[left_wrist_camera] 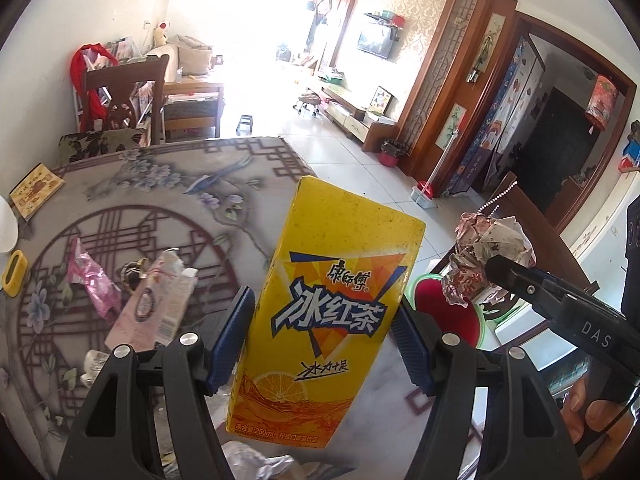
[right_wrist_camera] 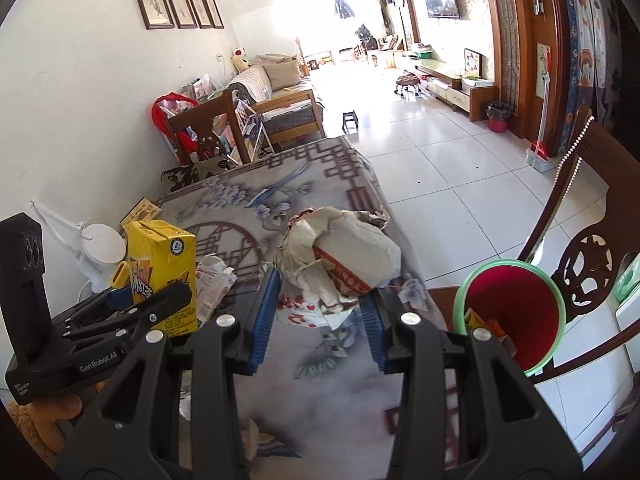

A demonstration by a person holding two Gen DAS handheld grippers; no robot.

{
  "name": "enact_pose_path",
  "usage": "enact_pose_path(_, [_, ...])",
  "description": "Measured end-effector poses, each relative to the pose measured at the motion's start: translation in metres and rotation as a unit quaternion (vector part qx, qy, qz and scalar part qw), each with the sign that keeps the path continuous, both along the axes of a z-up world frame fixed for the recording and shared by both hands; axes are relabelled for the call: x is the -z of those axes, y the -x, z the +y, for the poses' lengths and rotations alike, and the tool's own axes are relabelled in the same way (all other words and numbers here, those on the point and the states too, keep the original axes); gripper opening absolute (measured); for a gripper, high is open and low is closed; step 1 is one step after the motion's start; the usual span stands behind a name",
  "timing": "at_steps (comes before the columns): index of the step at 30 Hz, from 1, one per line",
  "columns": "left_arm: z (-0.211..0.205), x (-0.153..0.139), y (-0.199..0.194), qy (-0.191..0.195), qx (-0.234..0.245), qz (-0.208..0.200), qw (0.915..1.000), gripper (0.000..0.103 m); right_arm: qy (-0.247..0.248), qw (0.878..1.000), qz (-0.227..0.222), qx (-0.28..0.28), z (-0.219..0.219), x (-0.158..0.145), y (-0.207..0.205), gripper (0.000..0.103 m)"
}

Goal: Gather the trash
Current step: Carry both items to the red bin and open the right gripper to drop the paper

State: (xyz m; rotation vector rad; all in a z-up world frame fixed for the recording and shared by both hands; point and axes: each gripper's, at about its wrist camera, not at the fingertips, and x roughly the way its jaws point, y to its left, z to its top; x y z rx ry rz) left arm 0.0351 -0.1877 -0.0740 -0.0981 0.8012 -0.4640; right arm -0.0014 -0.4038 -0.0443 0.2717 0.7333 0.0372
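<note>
A yellow drink box (left_wrist_camera: 332, 300) is held upright between the blue pads of the left gripper (left_wrist_camera: 324, 340), above the table (left_wrist_camera: 160, 200). A ball of crumpled paper (right_wrist_camera: 340, 264) is squeezed in the narrow jaws of the right gripper (right_wrist_camera: 320, 320). A red bin (right_wrist_camera: 516, 312) with a green rim is seen just beside the table, on the right. More scraps, like a pink wrapper (left_wrist_camera: 94, 280), are left lying on the table.
</note>
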Motion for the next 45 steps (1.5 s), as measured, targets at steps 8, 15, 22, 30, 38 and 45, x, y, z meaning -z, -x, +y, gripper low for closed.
enact_pose_path(8, [-0.060,0.005,-0.005,-0.004,0.026,0.004,0.9996,0.064,-0.006,1.000,0.004,0.029,-0.054,0.008,0.007,0.039])
enact_pose_path(15, [-0.103,0.008,-0.010,-0.013,0.042,0.008,0.9990,0.064,-0.012,0.998,0.022,0.064,-0.104,0.021,0.009,0.039])
enact_pose_path(22, [-0.141,0.013,-0.014,-0.026,0.059,0.014,0.9978,0.064,-0.017,0.996,0.026,0.084,-0.138,0.027,0.012,0.039])
enact_pose_path(30, [-0.179,0.015,-0.019,-0.040,0.077,0.016,0.9961,0.064,-0.028,0.993,0.041,0.107,-0.174,0.045,0.010,0.039])
enact_pose_path(38, [-0.206,0.020,-0.026,-0.048,0.087,0.022,0.9947,0.064,-0.040,0.984,0.084,0.151,-0.218,0.084,0.002,0.040])
enact_pose_path(45, [-0.226,0.027,-0.032,-0.057,0.098,0.028,0.9932,0.064,-0.026,0.980,0.097,0.169,-0.237,0.098,-0.007,0.043])
